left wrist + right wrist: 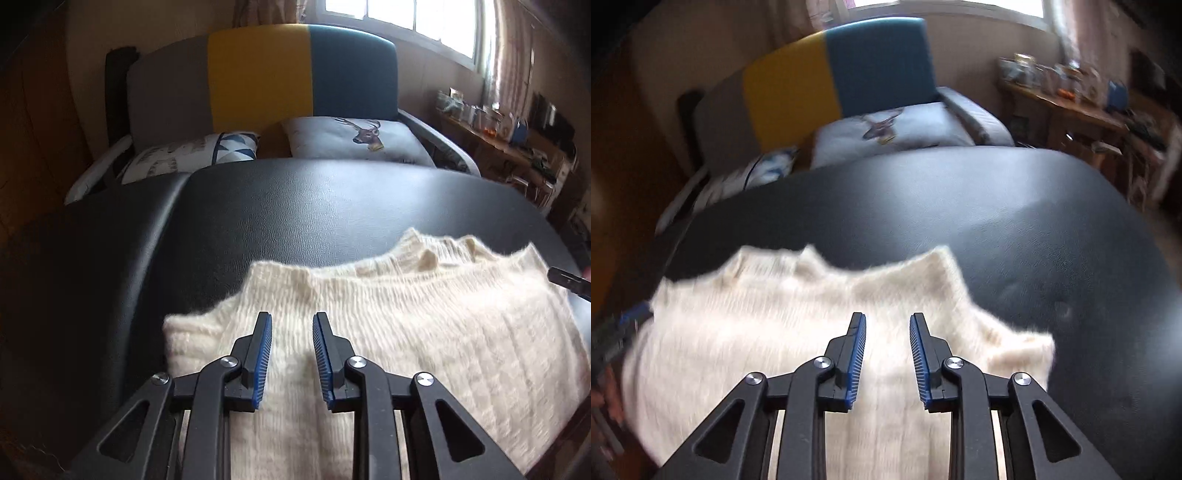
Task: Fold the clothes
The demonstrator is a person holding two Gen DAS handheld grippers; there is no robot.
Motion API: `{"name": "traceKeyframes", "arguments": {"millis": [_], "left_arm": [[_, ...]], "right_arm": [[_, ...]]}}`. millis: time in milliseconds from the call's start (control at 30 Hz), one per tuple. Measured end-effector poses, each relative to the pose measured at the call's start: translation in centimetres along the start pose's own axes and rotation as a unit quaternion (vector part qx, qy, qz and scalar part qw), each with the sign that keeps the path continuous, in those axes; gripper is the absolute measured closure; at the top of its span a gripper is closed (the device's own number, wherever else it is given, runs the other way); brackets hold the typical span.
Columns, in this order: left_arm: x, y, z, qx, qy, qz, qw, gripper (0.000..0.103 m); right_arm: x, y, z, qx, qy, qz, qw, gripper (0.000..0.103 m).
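A cream knitted sweater [424, 325] lies flat on a black padded table [314, 206], its collar pointing away from me. My left gripper [292, 321] hovers open above the sweater's left shoulder, with nothing between its blue pads. In the right wrist view the same sweater [775, 332] is blurred, and my right gripper [887, 321] stands open over its right shoulder, also holding nothing. The tip of the right gripper [567, 282] shows at the right edge of the left wrist view. The left gripper [624, 328] appears as a blur at the left edge of the right wrist view.
Behind the black table [997, 221] stands a sofa [258, 74] with a grey, yellow and blue back. On it lie a deer-print cushion [354, 138] and a patterned pillow [195, 155]. A cluttered wooden desk [517, 147] lines the right wall under a window.
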State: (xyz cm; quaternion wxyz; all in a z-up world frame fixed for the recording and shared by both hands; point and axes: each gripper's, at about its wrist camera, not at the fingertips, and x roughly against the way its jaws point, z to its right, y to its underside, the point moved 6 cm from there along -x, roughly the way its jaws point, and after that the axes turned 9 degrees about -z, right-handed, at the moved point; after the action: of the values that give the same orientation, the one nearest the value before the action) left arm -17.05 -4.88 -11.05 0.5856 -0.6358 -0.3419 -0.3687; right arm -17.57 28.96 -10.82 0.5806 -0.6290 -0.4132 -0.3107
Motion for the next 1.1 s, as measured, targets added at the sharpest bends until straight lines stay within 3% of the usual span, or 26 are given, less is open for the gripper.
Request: {"name": "traceKeyframes", "arguments": {"millis": [133, 300, 400, 500, 533, 633, 833, 1000, 1100], "left_arm": [[-1.1, 0.8, -0.5, 0.009, -0.003, -0.007, 0.9999, 0.079], [-0.6, 1.1, 0.0, -0.003, -0.021, -0.010, 0.9997, 0.079], [1.0, 1.2, 0.5, 0.024, 0.004, -0.011, 0.9996, 0.079], [2.5, 1.4, 1.5, 0.037, 0.030, -0.006, 0.9988, 0.079], [2.9, 1.6, 2.2, 0.032, 0.033, -0.003, 0.9989, 0.079], [4.0, 2.0, 4.4, 0.013, 0.043, 0.002, 0.9990, 0.078], [3.4, 3.3, 9.0, -0.052, 0.040, -0.009, 0.9978, 0.076], [2.3, 4.2, 10.1, -0.061, 0.018, 0.002, 0.9980, 0.075], [2.1, 4.3, 10.5, -0.060, 0.012, 0.003, 0.9981, 0.074]], "right_arm": [[-1.6, 2.1, 1.3, -0.027, 0.013, -0.037, 0.999, 0.077], [-2.3, 1.9, 2.3, -0.068, -0.003, -0.021, 0.997, 0.074], [-2.0, 1.8, 1.5, -0.049, 0.014, -0.029, 0.998, 0.072], [-1.3, 1.9, 1.5, -0.062, -0.004, -0.032, 0.998, 0.060], [-0.9, 2.1, 1.8, -0.070, -0.014, -0.032, 0.997, 0.052], [0.4, 2.6, 2.1, -0.079, -0.030, -0.026, 0.996, 0.042], [3.3, 4.1, 3.5, -0.084, -0.029, -0.011, 0.996, 0.036], [5.0, 5.2, 6.8, -0.110, -0.020, -0.006, 0.994, 0.035], [5.2, 6.0, 8.8, -0.127, -0.023, -0.009, 0.992, 0.028]]}}
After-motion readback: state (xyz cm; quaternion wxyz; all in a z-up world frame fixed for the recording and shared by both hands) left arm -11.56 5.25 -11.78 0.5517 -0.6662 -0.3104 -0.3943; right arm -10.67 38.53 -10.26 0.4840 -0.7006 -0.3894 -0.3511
